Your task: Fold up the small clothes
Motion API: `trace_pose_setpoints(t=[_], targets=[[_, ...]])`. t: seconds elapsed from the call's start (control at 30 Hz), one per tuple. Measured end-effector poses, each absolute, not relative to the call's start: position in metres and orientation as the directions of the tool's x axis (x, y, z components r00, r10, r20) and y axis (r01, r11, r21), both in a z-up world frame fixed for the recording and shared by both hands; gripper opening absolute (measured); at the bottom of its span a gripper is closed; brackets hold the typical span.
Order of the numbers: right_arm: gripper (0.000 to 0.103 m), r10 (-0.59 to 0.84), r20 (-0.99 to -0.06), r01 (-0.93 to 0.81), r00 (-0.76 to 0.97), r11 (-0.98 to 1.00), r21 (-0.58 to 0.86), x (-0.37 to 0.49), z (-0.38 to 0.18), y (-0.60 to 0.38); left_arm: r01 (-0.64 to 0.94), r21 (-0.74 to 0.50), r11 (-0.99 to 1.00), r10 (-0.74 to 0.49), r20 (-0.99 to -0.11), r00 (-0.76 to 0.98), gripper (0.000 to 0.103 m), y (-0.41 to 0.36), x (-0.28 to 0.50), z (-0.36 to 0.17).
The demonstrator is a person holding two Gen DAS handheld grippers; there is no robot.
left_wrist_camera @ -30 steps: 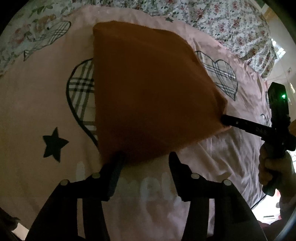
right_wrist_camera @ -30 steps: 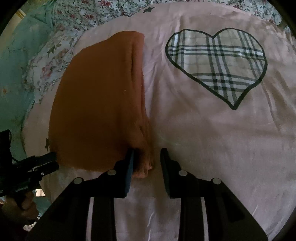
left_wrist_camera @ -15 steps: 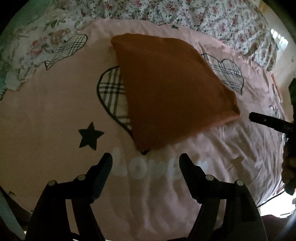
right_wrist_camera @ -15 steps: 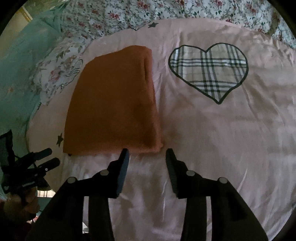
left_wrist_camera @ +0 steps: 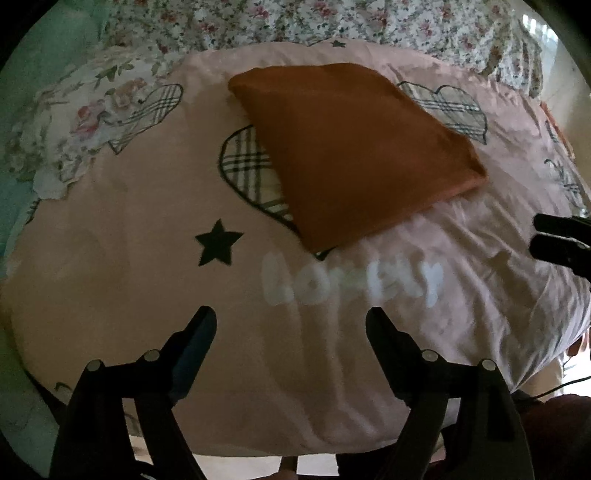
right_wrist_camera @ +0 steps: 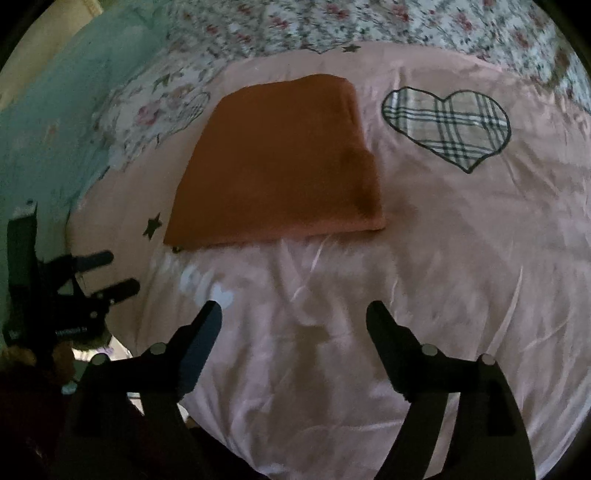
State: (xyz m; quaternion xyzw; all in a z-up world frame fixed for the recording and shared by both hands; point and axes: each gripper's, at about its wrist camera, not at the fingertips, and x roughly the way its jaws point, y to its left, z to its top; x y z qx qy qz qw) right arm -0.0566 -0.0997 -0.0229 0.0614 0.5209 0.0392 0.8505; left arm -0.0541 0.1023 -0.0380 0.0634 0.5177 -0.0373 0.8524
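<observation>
A folded orange garment (left_wrist_camera: 354, 155) (right_wrist_camera: 280, 162) lies flat on the pink bedcover (left_wrist_camera: 147, 258) (right_wrist_camera: 461, 258), its folded edge on the right in the right wrist view. My left gripper (left_wrist_camera: 290, 319) hangs well back from the garment's near corner, jaws still opening, nothing between them. Over bare pink cloth, clear of the garment's near edge, my right gripper (right_wrist_camera: 293, 312) also has its jaws opening and empty. Each gripper shows in the other's view: the right gripper (left_wrist_camera: 535, 234) at the right edge, the left gripper (right_wrist_camera: 123, 271) at the left edge.
The pink cover carries plaid hearts (right_wrist_camera: 447, 125), black stars (left_wrist_camera: 218, 242) and white lettering (left_wrist_camera: 351, 280). A floral quilt (left_wrist_camera: 332, 22) lies behind it and a teal sheet (right_wrist_camera: 55, 122) to the left. The bed's near edge (left_wrist_camera: 258, 454) runs just below my left fingers.
Both grippers let go of the orange garment's near corners, opened wide and drew back toward the bed's near edge. The garment now lies flat and folded, farther off in both views.
</observation>
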Motion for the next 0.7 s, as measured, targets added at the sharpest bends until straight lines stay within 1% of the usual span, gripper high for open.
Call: trace_pose_setpoints(t=[0.17,0.3,0.53,0.7], targets=[[0.087,0.125,-0.877,-0.037,0.463,0.992,0.122,-0.065,-0.021,-0.090,0.126,0.120,0.985,0.045,-0.876,0.480,0.084,0.102,-0.056,-0.035],[0.088,0.117,-0.877,-0.051,0.465,0.993,0.106,-0.061,-0.022,-0.086,0.128,0.151,0.980,0.066,-0.858,0.509,0.086,0.096,-0.051,-0.025],[0.089,0.107,-0.873,-0.050,0.475,0.994,0.094,-0.041,-0.018,-0.084,0.090,0.140,0.986,0.071,-0.842,0.535,0.090,0.088,-0.021,-0.008],[0.089,0.107,-0.870,-0.055,0.481,0.994,0.092,-0.022,-0.012,-0.087,0.079,0.146,0.986,0.082,-0.843,0.532,0.093,0.082,-0.003,-0.005]])
